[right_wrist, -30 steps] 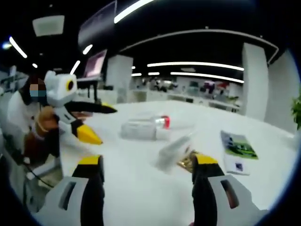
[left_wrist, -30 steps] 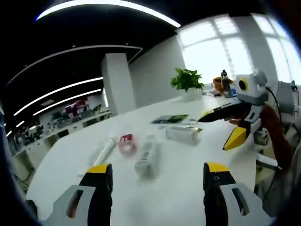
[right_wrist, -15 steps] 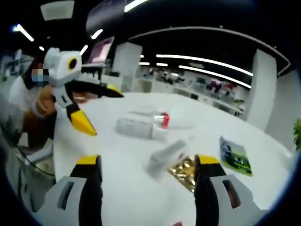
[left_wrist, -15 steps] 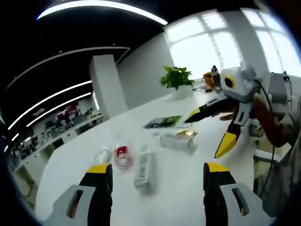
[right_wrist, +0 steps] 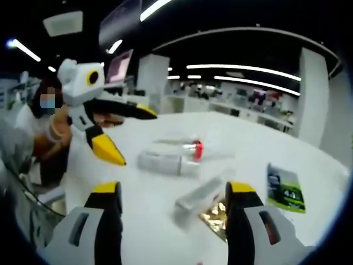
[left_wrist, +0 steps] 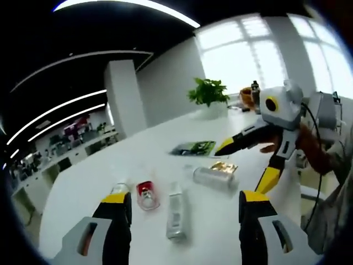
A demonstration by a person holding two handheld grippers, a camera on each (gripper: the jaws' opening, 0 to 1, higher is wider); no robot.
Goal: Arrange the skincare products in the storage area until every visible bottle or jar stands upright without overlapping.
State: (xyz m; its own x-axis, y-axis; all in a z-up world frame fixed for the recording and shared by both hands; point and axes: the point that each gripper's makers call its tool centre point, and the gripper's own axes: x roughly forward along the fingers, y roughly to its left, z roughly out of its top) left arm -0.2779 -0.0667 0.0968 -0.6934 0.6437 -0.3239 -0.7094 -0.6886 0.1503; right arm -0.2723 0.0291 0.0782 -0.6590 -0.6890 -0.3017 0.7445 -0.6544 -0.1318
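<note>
Left tool [left_wrist: 179, 212]: jaws spread wide, nothing between them, hovering above the white tabletop [left_wrist: 99, 182] on the near side of the bottles.
Right tool [right_wrist: 174, 201]: jaws apart and empty too; seen from the left gripper view it reaches in beside the gold-capped bottle [left_wrist: 215, 175].
Where the products are: all lying flat on the tabletop, none upright yet. Taking the red-capped jar [left_wrist: 145, 196] as the mark, a slim pale tube [left_wrist: 175, 212] lies just beside it, the gold-capped bottle lies beyond the tube, and a small clear bottle [left_wrist: 119, 189] sits on the jar's other side.
Materials: the gold-capped bottle looks like clear or frosted plastic with a shiny metallic cap; the tube looks matte and squeezable; the red cap is glossy.
Handling: probably light and smooth, so likely to roll or slip under a pinch. The tube may give when squeezed.
Where to grip: across the body near the middle for the round ones, I'd say; near the cap end for the tube, where it seems stiffer.
Also there: a green booklet [left_wrist: 193, 148] well past the gold-capped bottle.
</note>
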